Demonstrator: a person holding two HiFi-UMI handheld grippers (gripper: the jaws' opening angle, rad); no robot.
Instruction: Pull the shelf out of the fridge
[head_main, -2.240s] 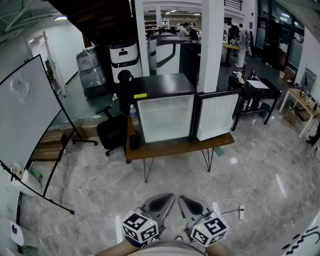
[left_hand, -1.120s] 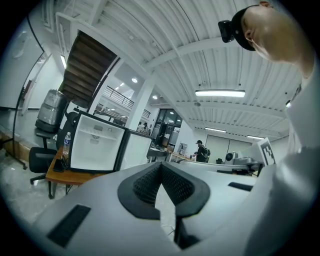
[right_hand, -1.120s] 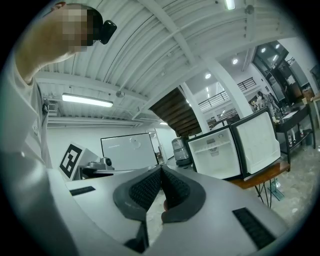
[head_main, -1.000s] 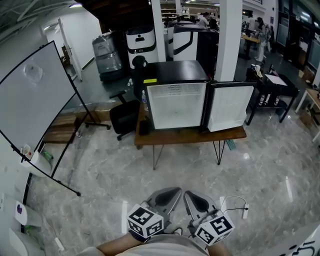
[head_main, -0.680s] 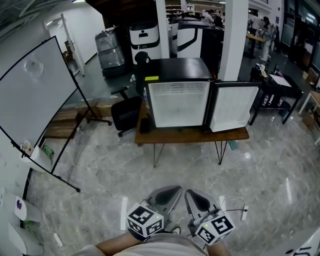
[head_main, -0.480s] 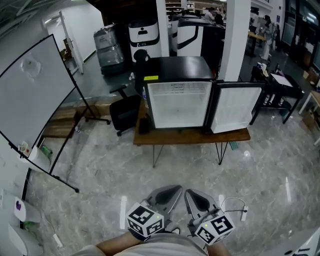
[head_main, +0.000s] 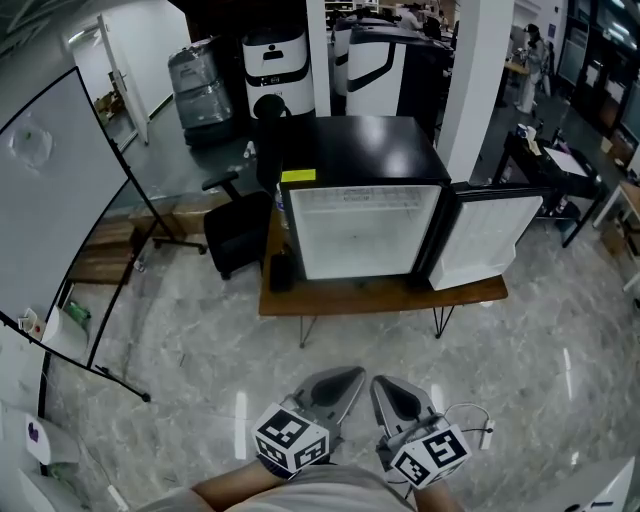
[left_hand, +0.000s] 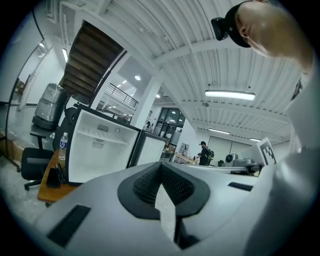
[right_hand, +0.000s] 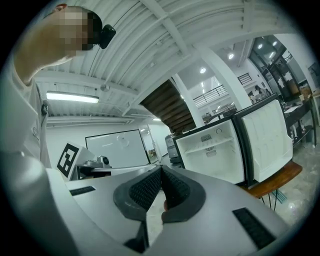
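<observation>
A small black fridge (head_main: 355, 150) stands on a low wooden table (head_main: 385, 296), several steps ahead of me. Its door (head_main: 490, 245) hangs open to the right and shows the white inside. One thin white shelf (left_hand: 102, 140) crosses the upper part of the inside; it also shows in the right gripper view as the shelf (right_hand: 221, 144). Both grippers are held low and close to my body, far from the fridge. My left gripper (head_main: 345, 378) (left_hand: 161, 167) and my right gripper (head_main: 382, 386) (right_hand: 161, 172) are shut with nothing between the pads.
A whiteboard on a stand (head_main: 50, 210) leans at the left. A black office chair (head_main: 235, 238) sits beside the table's left end, with a water bottle (left_hand: 62, 146) on the table. A white pillar (head_main: 480, 80) and a dark side table (head_main: 545, 170) stand at the right.
The fridge looks larger and nearer, so the view has moved toward it. Both grippers stay shut in the same place near my body.
</observation>
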